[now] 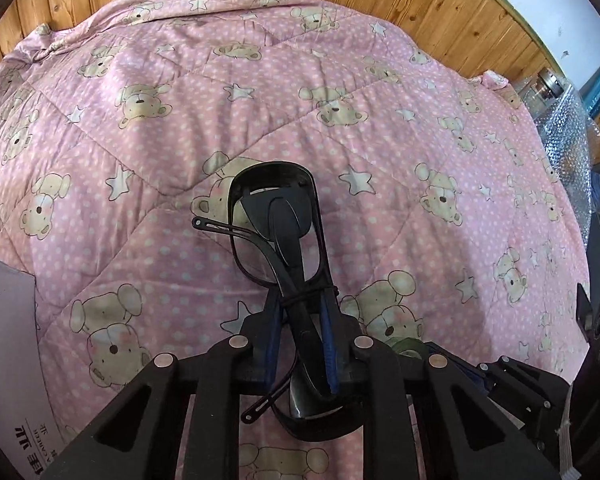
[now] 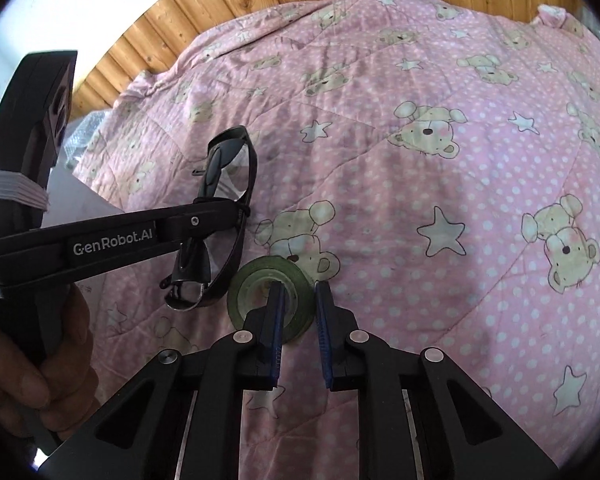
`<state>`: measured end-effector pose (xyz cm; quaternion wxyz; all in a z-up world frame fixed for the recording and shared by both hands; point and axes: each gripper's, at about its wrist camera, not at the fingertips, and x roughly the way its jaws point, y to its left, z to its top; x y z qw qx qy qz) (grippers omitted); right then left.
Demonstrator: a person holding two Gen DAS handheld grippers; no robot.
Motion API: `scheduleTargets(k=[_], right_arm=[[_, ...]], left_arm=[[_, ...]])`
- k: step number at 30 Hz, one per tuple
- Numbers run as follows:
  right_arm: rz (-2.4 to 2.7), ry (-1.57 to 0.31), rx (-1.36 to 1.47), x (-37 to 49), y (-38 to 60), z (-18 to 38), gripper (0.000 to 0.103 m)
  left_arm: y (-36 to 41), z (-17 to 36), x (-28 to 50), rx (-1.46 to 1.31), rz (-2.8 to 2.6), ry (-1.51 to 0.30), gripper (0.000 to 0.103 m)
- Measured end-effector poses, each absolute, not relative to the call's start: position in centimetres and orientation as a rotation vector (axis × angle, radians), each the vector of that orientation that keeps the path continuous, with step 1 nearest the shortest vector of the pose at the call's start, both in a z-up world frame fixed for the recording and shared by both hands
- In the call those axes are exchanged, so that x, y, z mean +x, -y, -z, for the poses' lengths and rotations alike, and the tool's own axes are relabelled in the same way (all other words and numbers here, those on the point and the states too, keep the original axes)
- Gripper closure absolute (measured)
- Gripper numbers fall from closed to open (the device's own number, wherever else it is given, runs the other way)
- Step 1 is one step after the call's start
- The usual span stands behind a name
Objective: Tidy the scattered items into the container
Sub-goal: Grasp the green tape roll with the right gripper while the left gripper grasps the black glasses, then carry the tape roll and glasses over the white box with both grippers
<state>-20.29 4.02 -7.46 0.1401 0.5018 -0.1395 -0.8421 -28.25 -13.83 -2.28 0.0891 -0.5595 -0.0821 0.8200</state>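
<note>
Now, L gripper (image 1: 300, 320): clamped on your glasses (image 1: 278, 224).
R gripper (image 2: 298, 312): jaws apart, straddling tape roll's (image 2: 256, 280) rim; nearer it.

The left gripper (image 1: 300, 300) is clamped on folded black glasses (image 1: 278, 232), held above the pink quilt (image 1: 148, 152); a hand (image 2: 28, 368) grips its handle. The right gripper (image 2: 298, 292) straddles one wall of a green tape roll (image 2: 256, 280), jaws parted, low over the quilt.
</note>
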Motion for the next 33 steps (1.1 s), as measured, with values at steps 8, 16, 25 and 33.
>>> scheduleTargets(k=[8,16,25,33], right_arm=[[2.446,0.433,1.4,-19.3,-3.9,5.2,0.087],[2.459,0.42,1.344,-17.3,-3.3,2.4,0.087],[2.461,0.362,1.258,-14.5,-1.0,-1.4,0.087],[2.429,0.303,1.201,-11.6,2.4,-4.1,0.087]], left_arm=[[14.1,-0.6,-26.6,-1.602,-2.474,0.265,0.084],[15.0,-3.5,-24.0,-1.549,-2.516,0.296,0.084],[16.5,-7.6,-19.8,-1.45,-2.565,0.338,0.084],[19.0,-10.6,-15.5,-1.374,-2.623,0.398,0.084]])
